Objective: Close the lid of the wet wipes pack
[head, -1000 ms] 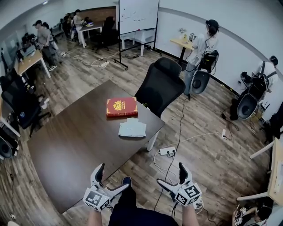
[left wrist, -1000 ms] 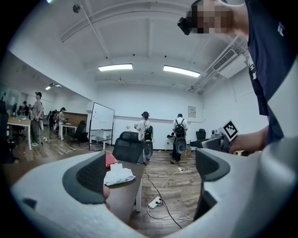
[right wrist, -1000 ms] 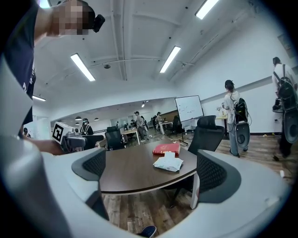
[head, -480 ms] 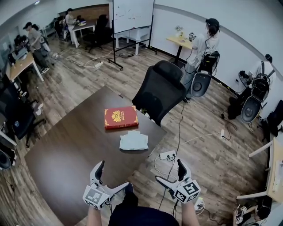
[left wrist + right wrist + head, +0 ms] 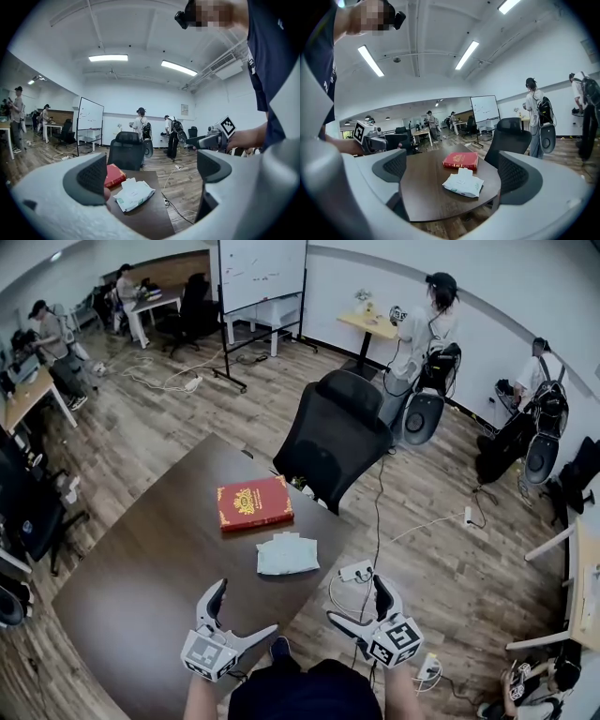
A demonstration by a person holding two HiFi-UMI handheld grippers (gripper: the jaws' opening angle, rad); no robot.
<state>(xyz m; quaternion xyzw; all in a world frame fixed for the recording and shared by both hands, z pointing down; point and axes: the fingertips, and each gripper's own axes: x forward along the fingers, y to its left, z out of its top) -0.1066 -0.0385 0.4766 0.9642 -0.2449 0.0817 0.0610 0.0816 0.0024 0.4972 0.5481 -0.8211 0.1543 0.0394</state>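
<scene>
Wipes on the table, both grippers far from them

We hold the left gripper (image 5: 246, 608) and the right gripper (image 5: 356, 603) wide open, and both have nothing in them. The pack of wipes (image 5: 287, 554) lies on the brown table (image 5: 141, 559), well ahead of both grippers and between them. Its small lid (image 5: 464, 171) sticks up at the far end. Just past the pack lies a red book (image 5: 254, 503), and a black chair (image 5: 333, 432) stands further off.
</scene>
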